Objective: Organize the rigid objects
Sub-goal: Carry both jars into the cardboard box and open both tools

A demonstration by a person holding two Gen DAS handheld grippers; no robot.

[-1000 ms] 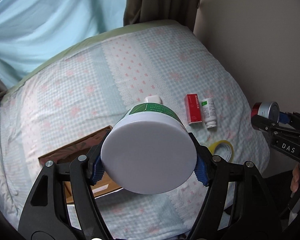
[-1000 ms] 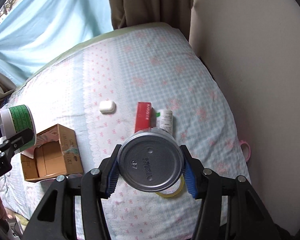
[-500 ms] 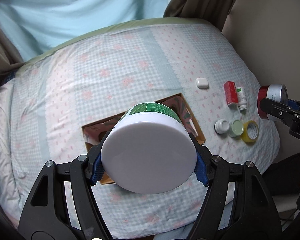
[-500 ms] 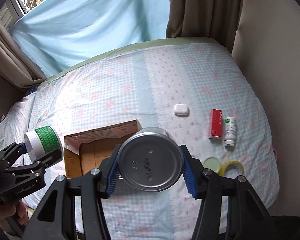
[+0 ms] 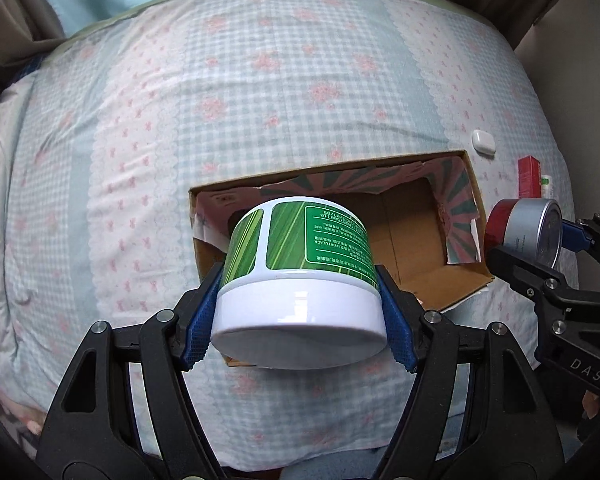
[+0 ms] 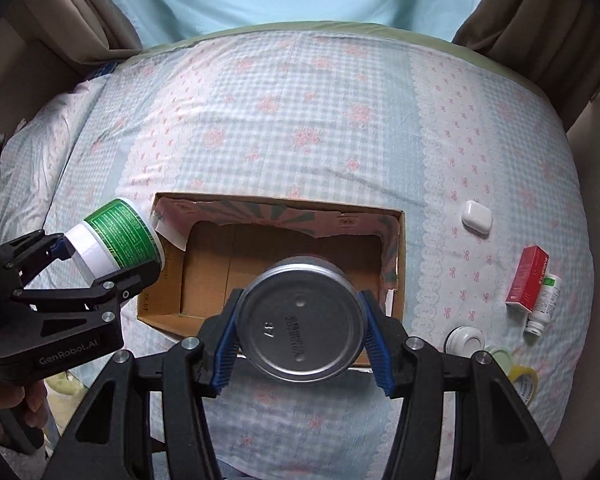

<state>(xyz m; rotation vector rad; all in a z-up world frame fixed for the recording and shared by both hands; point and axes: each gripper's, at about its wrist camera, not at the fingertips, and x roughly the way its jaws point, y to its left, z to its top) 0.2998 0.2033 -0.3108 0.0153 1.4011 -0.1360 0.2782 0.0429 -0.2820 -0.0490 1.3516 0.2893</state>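
Hovering over the open cardboard box [image 6: 284, 264] at mid-frame on the bed [image 6: 300, 120], both tongs are loaded — the left tongs [image 5: 300, 312] clamped on the green-labelled jar [image 5: 300, 248], the right tongs [image 6: 300, 344] clamped on the metal tin [image 6: 300, 324]. Lower each straight down into bare cardboard, jar toward the box's left end, tin toward its right — well apart. Release only once each base sits flat inside.

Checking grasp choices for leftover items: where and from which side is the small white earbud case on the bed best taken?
Take the white earbud case from above, across its shorter width. It lies flat on the quilt with free space around it.
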